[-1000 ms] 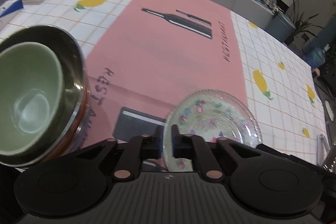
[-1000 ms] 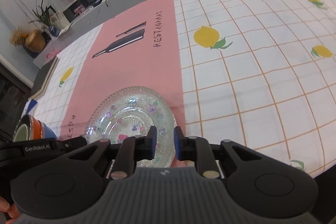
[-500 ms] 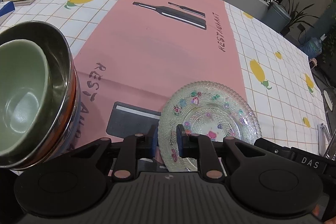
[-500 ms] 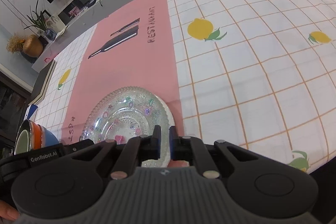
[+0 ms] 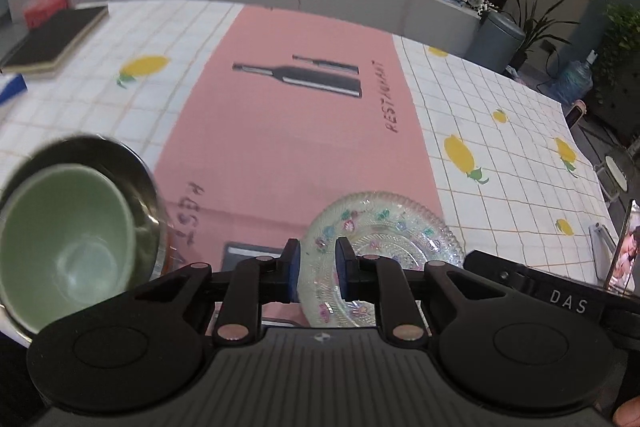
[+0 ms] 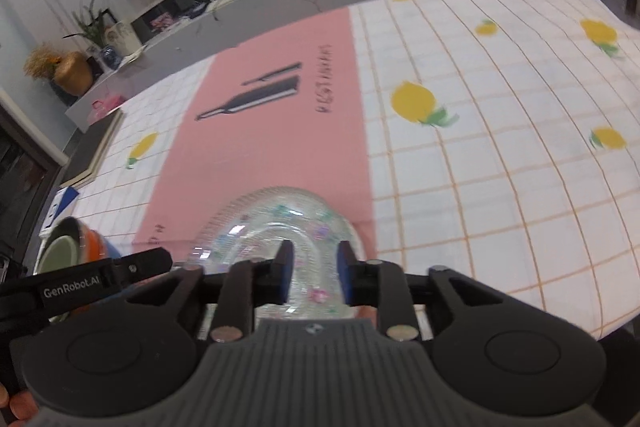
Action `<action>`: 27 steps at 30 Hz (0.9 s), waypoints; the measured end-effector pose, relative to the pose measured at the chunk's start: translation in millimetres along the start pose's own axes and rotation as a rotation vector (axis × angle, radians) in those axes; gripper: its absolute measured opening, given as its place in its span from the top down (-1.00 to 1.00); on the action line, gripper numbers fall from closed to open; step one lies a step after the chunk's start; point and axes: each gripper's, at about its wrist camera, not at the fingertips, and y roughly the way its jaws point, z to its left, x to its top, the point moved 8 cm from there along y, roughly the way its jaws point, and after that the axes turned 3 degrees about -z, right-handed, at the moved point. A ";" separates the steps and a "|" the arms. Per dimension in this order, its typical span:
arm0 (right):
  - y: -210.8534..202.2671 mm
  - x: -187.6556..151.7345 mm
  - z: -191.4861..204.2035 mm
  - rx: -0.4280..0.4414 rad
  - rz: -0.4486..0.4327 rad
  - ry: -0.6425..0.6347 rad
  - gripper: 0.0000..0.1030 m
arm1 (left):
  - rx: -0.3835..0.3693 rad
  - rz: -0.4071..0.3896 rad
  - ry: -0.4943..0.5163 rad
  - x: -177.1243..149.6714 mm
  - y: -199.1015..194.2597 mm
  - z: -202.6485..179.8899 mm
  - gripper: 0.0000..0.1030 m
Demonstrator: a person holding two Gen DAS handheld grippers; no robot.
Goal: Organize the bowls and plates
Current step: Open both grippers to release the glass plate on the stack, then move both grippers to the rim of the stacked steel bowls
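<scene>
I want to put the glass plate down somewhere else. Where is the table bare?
Bare: pink runner beyond the glass plate, and the lemon cloth to its right. Crowded: near-left, by the stacked bowls and both grippers.

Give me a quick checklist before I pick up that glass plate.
1. Right gripper jaws apart: ok.
2. Left gripper jaws apart: ok.
3. Glass plate rim between the right gripper's fingers: cannot tell, the view is blurred.
4. Plate holds nothing: ok.
5. Plate stands apart from the bowl stack: ok.
6. Green bowl nested in the metal bowl: ok.
</scene>
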 end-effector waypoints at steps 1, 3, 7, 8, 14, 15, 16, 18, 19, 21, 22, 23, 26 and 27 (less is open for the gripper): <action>-1.0 0.3 6.2 0.009 0.005 -0.009 0.47 | 0.002 -0.003 0.003 1.5 -4.5 2.3 0.58; -1.2 0.3 19.3 0.035 0.021 -0.024 0.33 | -0.001 -0.012 0.003 5.2 -12.8 7.7 0.46; -0.2 -0.7 48.5 0.090 0.048 -0.058 0.22 | 0.009 -0.050 0.017 14.5 -32.8 25.2 -0.11; 0.6 -0.8 55.4 0.101 0.055 -0.065 0.16 | 0.013 -0.064 0.021 16.8 -37.8 30.1 -0.13; 9.8 1.3 95.4 0.148 0.090 -0.081 -0.35 | 0.044 -0.119 -0.052 32.8 -65.6 76.8 -0.30; 12.2 1.5 102.1 0.160 0.098 -0.079 -0.39 | 0.052 -0.126 -0.064 35.1 -69.2 85.5 -0.34; 14.7 1.4 108.3 0.171 0.109 -0.075 -0.40 | 0.061 -0.133 -0.077 37.2 -72.6 94.5 -0.38; 21.2 -0.3 122.2 0.200 0.138 -0.061 -0.42 | 0.084 -0.144 -0.103 40.1 -77.9 113.3 -0.43; 24.3 -1.6 128.7 0.216 0.151 -0.053 -0.42 | 0.097 -0.148 -0.118 40.0 -80.0 122.1 -0.45; 30.8 -5.1 140.9 0.242 0.181 -0.037 -0.43 | 0.122 -0.149 -0.156 38.7 -82.5 140.6 -0.45; 34.6 -7.5 146.8 0.250 0.197 -0.033 -0.43 | 0.129 -0.149 -0.174 37.3 -83.1 148.9 -0.46; 38.3 -10.5 152.8 0.258 0.211 -0.029 -0.43 | 0.132 -0.146 -0.190 35.8 -82.6 155.6 -0.46; 49.9 -20.6 167.2 0.272 0.255 -0.013 -0.43 | 0.109 -0.116 -0.234 27.1 -78.1 171.4 -0.46; 54.2 -24.7 170.4 0.272 0.271 -0.008 -0.43 | 0.091 -0.099 -0.253 23.4 -74.3 174.5 -0.46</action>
